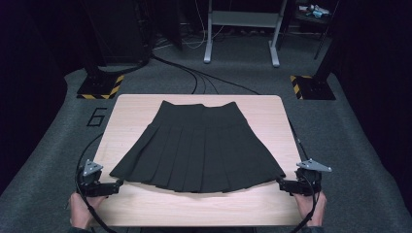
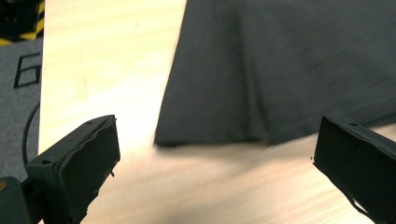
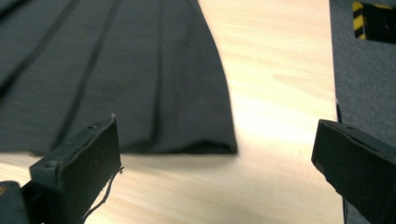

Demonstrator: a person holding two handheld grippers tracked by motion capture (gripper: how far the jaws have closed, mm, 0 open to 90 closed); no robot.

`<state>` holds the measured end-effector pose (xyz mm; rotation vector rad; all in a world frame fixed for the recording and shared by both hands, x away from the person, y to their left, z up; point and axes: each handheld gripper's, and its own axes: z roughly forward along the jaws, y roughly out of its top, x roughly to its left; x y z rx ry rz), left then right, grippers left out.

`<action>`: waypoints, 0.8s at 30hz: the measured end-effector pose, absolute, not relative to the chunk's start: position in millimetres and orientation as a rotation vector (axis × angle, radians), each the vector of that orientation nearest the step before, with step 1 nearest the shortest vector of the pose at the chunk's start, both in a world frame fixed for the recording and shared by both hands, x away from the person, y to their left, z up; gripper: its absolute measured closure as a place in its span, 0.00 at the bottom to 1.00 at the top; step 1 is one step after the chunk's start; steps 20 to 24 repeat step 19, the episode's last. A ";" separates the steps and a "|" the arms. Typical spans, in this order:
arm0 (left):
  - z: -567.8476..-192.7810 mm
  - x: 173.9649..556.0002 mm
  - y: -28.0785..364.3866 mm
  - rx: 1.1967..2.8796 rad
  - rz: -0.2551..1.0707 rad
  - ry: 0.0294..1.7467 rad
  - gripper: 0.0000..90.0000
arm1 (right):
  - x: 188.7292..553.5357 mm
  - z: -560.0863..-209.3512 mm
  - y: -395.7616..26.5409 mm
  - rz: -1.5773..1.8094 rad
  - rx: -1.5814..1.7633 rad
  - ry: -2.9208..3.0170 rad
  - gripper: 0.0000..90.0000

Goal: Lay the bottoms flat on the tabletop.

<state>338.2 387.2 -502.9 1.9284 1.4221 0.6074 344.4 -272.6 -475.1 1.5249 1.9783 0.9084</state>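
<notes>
A black pleated skirt (image 1: 197, 145) lies spread flat on the light wooden table (image 1: 131, 116), waistband at the far side, hem toward me. My left gripper (image 1: 116, 186) sits at the hem's left corner, jaws wide apart; in the left gripper view that skirt corner (image 2: 210, 135) lies just ahead of the left gripper (image 2: 215, 172), untouched. My right gripper (image 1: 281, 183) is at the hem's right corner, also open; in the right gripper view the skirt corner (image 3: 205, 140) lies on the wood in front of the right gripper (image 3: 215, 172).
Grey carpet (image 1: 350, 136) surrounds the table, with a "6" marked (image 1: 97, 117) at the left. Black cables (image 1: 194, 75) run away behind the table. Stand bases with yellow-black tape (image 1: 101, 87) and a grey metal frame (image 1: 241, 29) stand farther back.
</notes>
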 end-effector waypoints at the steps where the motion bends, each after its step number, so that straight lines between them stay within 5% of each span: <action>1: -508.0 337.9 390.1 1.928 0.597 1.429 0.00 | 344.1 -481.0 -275.7 0.909 1.532 1.983 0.01; 10: -533.2 338.7 397.6 1.938 0.609 1.441 0.00 | 342.8 -526.8 -293.7 0.856 1.603 1.991 0.00; 24: -533.5 340.8 397.3 1.947 0.607 1.429 0.00 | 344.1 -530.2 -292.8 0.846 1.538 2.002 0.00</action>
